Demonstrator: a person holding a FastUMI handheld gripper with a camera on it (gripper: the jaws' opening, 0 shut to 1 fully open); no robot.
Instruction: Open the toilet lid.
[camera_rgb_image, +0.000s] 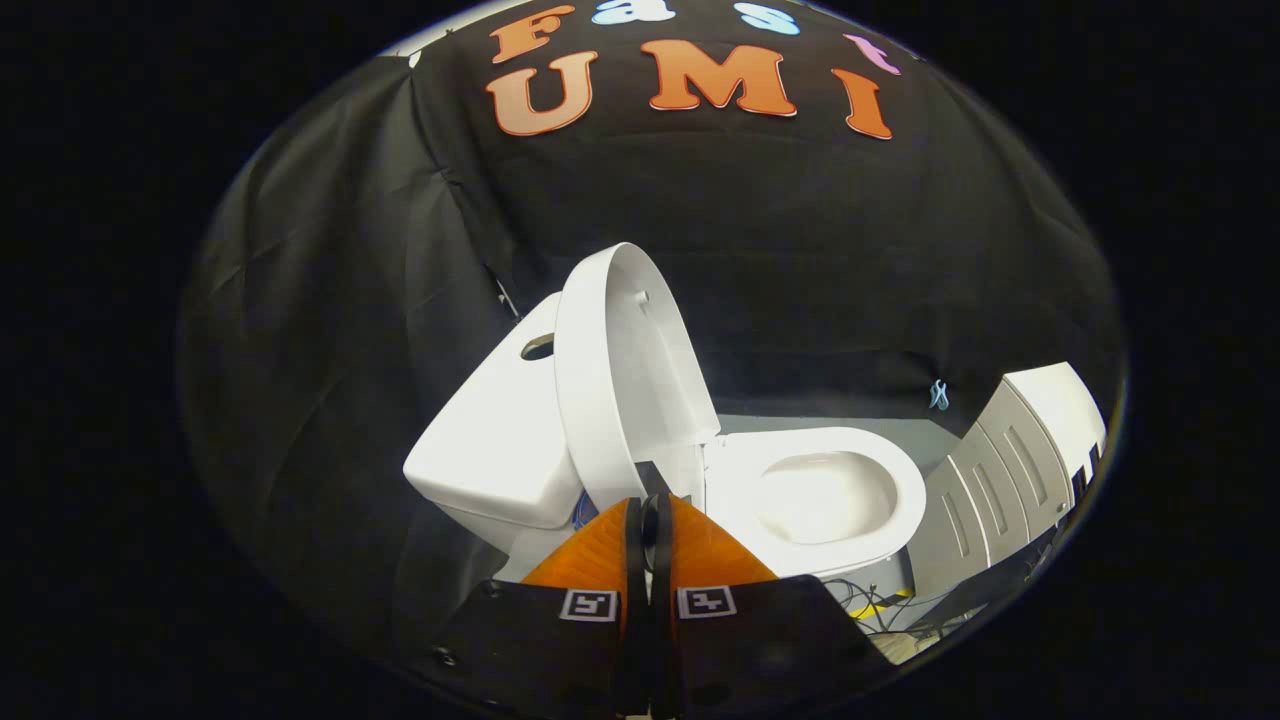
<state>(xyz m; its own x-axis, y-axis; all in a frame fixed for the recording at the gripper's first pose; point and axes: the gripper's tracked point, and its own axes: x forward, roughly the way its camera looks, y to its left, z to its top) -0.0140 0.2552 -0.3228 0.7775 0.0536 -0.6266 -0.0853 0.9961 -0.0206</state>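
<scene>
since the gripper (650, 500) has its fingers pressed together with nothing visibly clamped, the toilet lid (625, 380) just ahead of the tips stands raised on its own, leaning toward the tank (490, 440) behind it. the seat (830, 450) lies flat beside the lid, bowl open. risk: if the lid is short of its resting angle, it could drop onto the seat. a white cabinet (1010, 460) sits beyond the seat.

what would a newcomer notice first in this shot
The white toilet lid stands raised, leaning back toward the tank, just beyond the fingertips. Beside it the seat lies down around the open bowl. The gripper sits nearly closed, its fingers holding nothing.
</scene>
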